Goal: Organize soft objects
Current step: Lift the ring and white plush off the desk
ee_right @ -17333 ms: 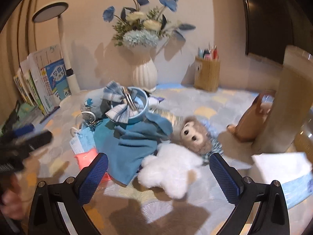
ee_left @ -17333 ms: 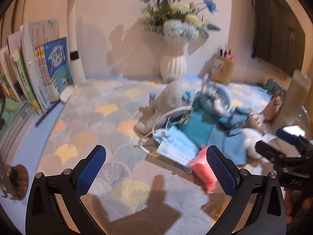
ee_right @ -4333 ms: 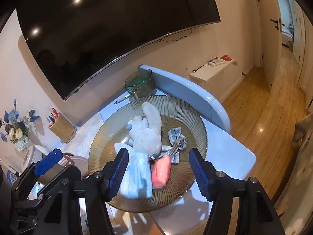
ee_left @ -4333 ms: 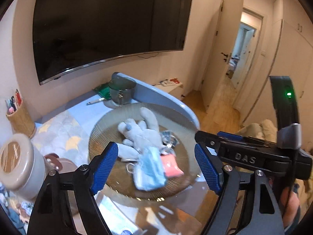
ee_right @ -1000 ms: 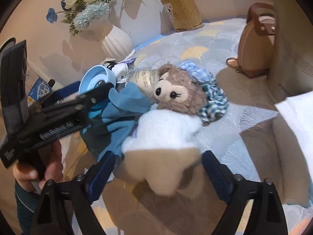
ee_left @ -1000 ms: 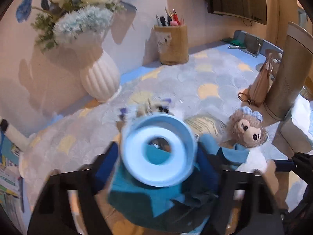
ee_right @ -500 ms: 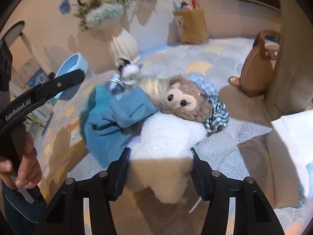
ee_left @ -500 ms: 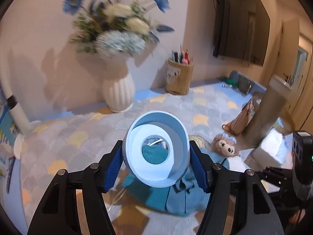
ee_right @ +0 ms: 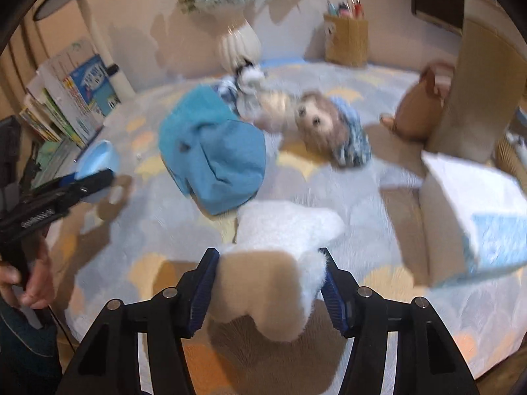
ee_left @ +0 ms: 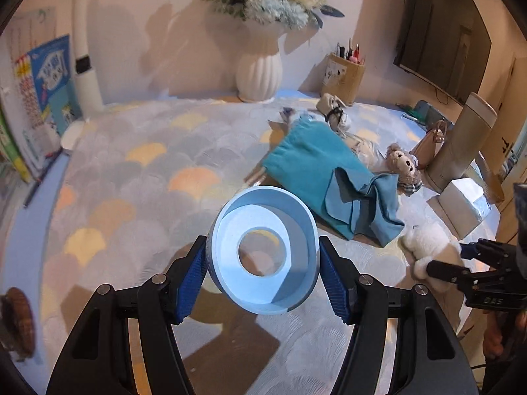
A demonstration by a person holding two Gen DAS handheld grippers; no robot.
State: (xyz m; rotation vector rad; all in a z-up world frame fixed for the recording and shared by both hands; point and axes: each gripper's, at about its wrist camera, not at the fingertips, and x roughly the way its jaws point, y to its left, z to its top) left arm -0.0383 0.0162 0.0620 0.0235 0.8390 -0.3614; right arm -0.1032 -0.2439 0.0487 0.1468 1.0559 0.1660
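Observation:
My left gripper [ee_left: 263, 276] is shut on a light blue bowl [ee_left: 263, 253], held above the scalloped mat [ee_left: 138, 177]; it also shows at the left of the right wrist view [ee_right: 98, 161]. My right gripper [ee_right: 268, 283] is shut on a white fluffy plush [ee_right: 283, 230], also seen at the right in the left wrist view [ee_left: 428, 247]. A teal cloth [ee_left: 322, 168] lies crumpled mid-table [ee_right: 214, 151]. A brown bear plush with a blue checked bow [ee_left: 403, 166] lies beside it [ee_right: 326, 125]. Small plaid and white items [ee_right: 247, 79] lie behind the cloth.
A white vase of flowers [ee_left: 260, 72], a pencil holder [ee_left: 344, 72] and a lamp post [ee_left: 87, 65] stand at the back. Books [ee_left: 39, 98] line the left. A tan bag [ee_right: 418, 108], a tall cylinder [ee_left: 461, 144] and a tissue box [ee_right: 477, 210] stand at the right.
My left gripper has carried the blue bowl left and lower, away from the teal cloth. My right gripper has pulled the white plush back from the bear and cloth.

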